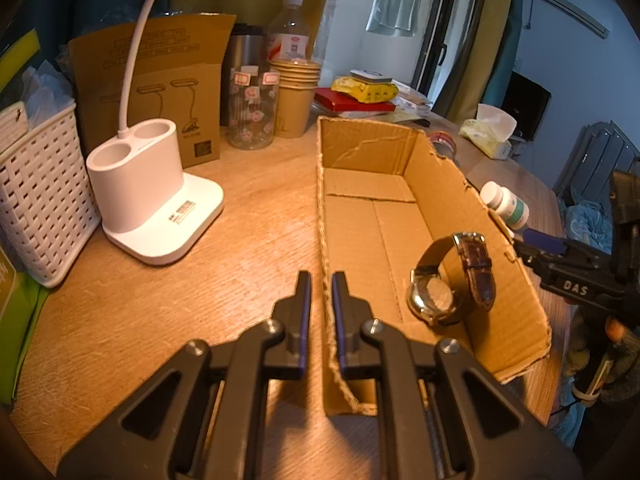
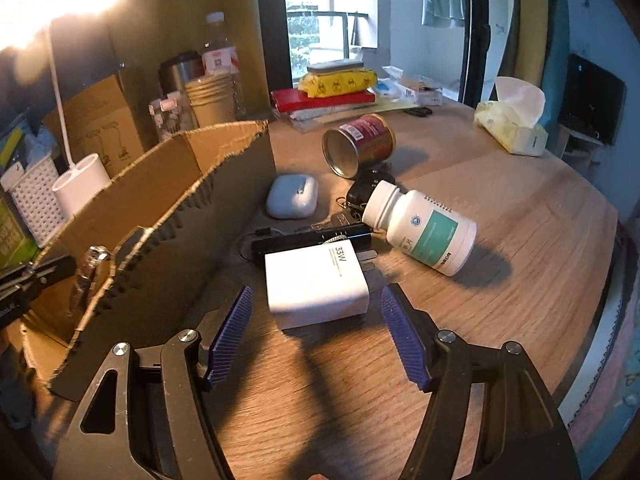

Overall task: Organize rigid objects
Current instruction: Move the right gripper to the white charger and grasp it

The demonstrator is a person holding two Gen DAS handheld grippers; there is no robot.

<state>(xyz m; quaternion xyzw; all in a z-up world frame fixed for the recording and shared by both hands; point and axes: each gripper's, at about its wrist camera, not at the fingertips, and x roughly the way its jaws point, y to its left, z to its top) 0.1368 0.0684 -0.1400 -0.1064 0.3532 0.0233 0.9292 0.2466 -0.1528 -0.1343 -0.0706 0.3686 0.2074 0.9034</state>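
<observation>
My left gripper point(image 1: 322, 276) is shut on the left wall of the open cardboard box point(image 1: 372, 216). A wristwatch point(image 1: 452, 280) with a dark strap stands inside the box against its right wall. My right gripper point(image 2: 316, 289) is open, its blue pads either side of a white 33W charger point(image 2: 316, 284) on the table, not pressing it. Beyond the charger lie a black flashlight point(image 2: 312, 238), a white pill bottle point(image 2: 424, 232) on its side, a white earbud case point(image 2: 292, 196), keys point(image 2: 360, 196) and a tipped red tin point(image 2: 360, 144).
A white lamp base point(image 1: 148, 200) and a white woven basket point(image 1: 40, 200) stand left of the box. Paper cups point(image 1: 296, 96), a glass jar point(image 1: 252, 112), a water bottle point(image 1: 290, 28) and stacked books point(image 2: 324, 98) line the back. A tissue pack point(image 2: 512, 128) sits far right.
</observation>
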